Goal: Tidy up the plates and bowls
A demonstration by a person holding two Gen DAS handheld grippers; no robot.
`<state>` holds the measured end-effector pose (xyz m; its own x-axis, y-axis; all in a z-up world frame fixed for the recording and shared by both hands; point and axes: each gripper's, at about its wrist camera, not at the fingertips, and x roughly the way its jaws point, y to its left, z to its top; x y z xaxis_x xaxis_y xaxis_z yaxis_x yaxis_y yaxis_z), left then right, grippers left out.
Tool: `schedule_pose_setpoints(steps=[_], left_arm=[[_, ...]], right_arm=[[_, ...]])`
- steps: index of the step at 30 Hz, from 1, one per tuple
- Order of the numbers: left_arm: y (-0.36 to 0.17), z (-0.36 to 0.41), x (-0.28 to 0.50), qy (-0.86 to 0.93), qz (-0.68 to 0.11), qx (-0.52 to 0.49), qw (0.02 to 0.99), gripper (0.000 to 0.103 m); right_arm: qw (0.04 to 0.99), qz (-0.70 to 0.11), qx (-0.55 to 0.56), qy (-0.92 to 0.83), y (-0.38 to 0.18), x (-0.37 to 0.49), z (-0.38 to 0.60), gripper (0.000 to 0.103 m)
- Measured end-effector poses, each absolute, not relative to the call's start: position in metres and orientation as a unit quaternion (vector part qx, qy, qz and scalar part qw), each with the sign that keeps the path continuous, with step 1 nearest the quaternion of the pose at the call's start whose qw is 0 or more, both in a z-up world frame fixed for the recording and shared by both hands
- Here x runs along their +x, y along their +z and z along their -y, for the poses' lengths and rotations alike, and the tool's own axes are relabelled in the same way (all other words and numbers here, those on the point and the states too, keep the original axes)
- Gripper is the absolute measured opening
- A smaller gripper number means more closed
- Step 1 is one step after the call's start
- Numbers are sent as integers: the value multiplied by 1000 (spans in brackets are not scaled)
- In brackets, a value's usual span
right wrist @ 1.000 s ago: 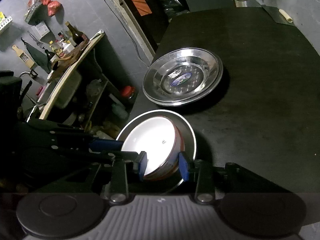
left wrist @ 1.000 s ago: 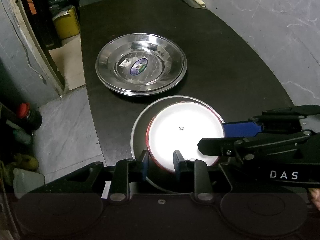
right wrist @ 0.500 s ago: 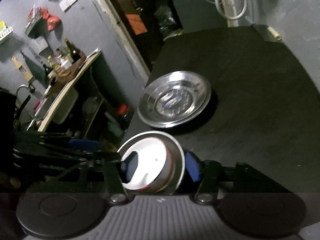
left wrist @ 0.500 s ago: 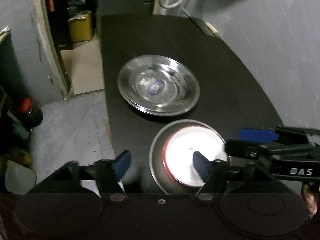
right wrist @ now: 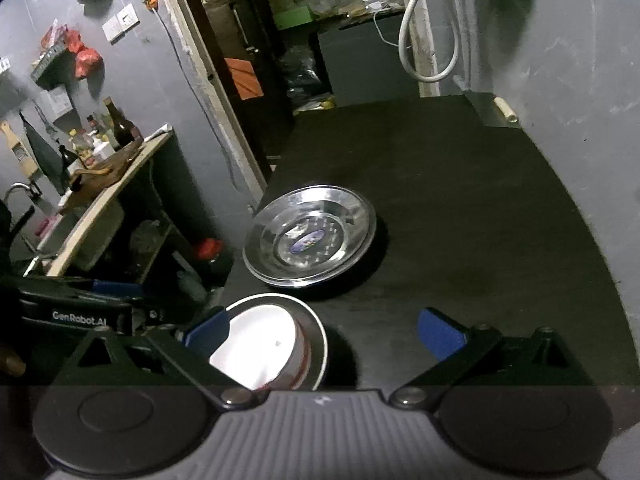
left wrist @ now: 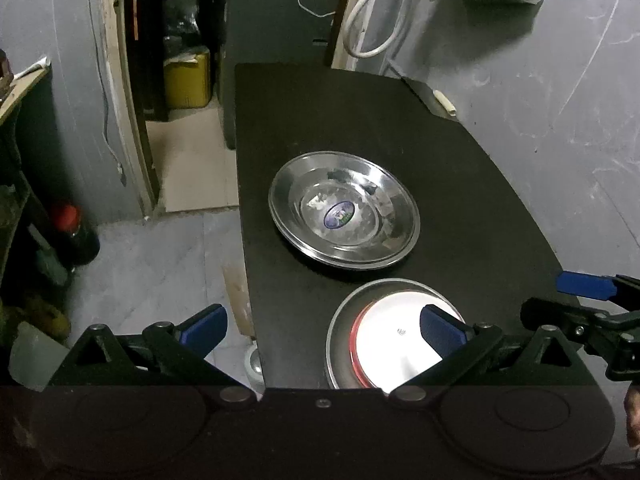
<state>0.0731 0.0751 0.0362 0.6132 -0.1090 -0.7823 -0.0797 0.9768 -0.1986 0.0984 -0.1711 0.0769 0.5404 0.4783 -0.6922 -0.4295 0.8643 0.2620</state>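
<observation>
1. The room I work in is dim; walls read grey-blue and the doorway behind is nearly black.
2. Light falls from above and near me: the white bowl (left wrist: 394,340) burns out to a featureless glare.
3. The steel plate (left wrist: 344,210) throws patchy reflections; in my right view its rim smears with slight blur.
4. The black table (left wrist: 460,184) swallows detail, with a soft shadow beside the plate.
5. Fisheye bending curves the edges, and the corners go black.

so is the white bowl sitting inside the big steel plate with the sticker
No, the white bowl sits in a separate steel dish, beside the stickered plate.
</observation>
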Motion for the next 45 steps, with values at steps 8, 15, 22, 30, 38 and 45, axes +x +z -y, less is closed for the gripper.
schedule_pose_setpoints(steps=[8,15,22,30,38,45], left_arm=[[32,-77,71,-3,-440,-105,892,102],[26,-81,71,15,-455,-90,886,102],[16,-81,70,33,-477,-67,876,102],[12,-79,70,36,-490,-53,869,102],[10,-81,70,50,-498,-47,865,102],[9,-80,72,63,-504,-50,860,102]], right_arm=[[886,-400,7,235,77,91,171,103],[880,-432,-15,195,66,95,171,103],[858,-481,-41,173,44,101,167,103],[844,-505,-55,173,33,106,163,103],[836,-518,-62,170,27,116,159,103],[836,-514,-69,180,28,117,158,103]])
